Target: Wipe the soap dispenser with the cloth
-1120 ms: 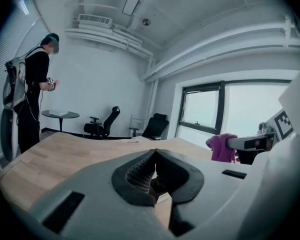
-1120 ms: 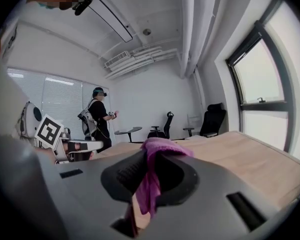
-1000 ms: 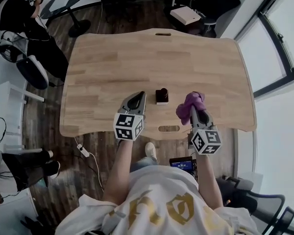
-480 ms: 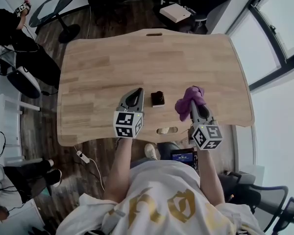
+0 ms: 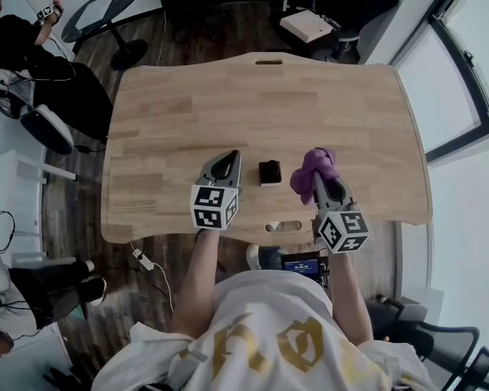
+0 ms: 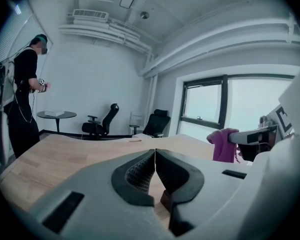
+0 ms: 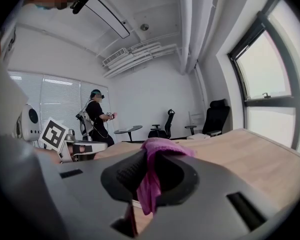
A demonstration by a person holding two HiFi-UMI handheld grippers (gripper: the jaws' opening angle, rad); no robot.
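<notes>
I have the purple cloth (image 5: 312, 168) pinched in the right gripper (image 5: 319, 179); in the right gripper view its fingers (image 7: 121, 176) are closed on a fold that hangs between them. The left gripper (image 5: 227, 158) is empty, its fingers (image 6: 135, 176) pressed together.

The soap dispenser (image 5: 270, 173) stands on the desk (image 5: 228, 96) between the two grippers, just below the centre of the head view, touched by neither. To wipe well, I would carry the bunched cloth leftward in that frame onto the dispenser. I judge it wise to steady the small body with the left gripper so it cannot slide or tip.

From above the dispenser is only a small dark block, and I cannot make out its pump. In the left gripper view only a dark corner shows below the fingertips. In the right gripper view I cannot find it.
</notes>
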